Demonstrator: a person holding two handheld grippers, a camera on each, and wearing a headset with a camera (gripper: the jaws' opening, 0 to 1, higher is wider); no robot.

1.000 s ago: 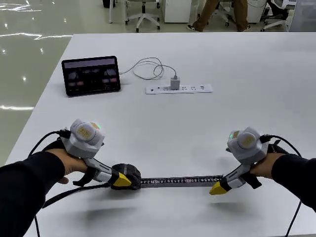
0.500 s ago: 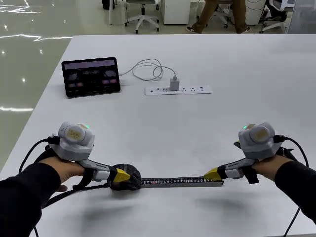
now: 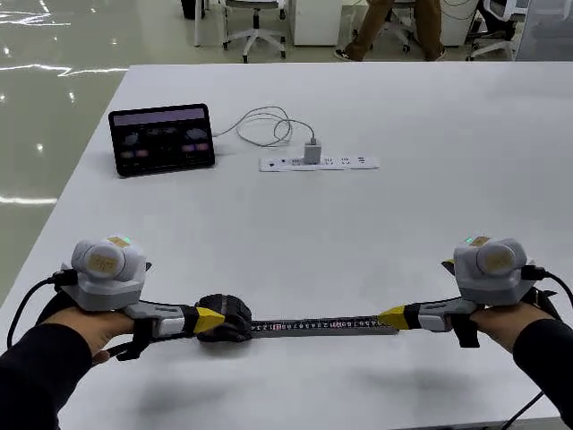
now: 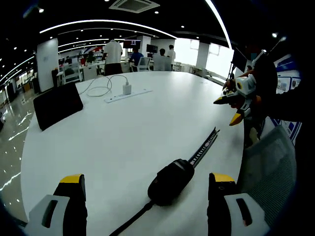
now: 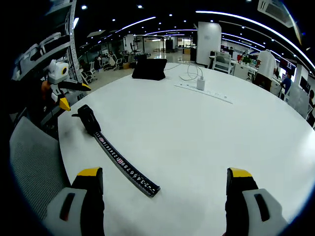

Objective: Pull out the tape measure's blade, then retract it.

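The tape measure is found lying on the white table near its front edge, between the two grippers. Its case is black and rounded, with a dark strap trailing from the rear. The blade is drawn out flat along the table to the person's right; it is dark, printed with pale numerals and a few red marks, and ends in a squared tip. In the left gripper view the left gripper is seen with its jaws spread wide, the case lying ahead between them and touched by neither. In the right gripper view the right gripper is likewise spread wide, with nothing gripped; the blade's tip lies on the table ahead of it. A tablet and a power strip are noted farther back. Against the picture of one second ago, both grippers are set farther outward and held nearly level rather than tipped downward; the blade's drawn length appears unchanged.
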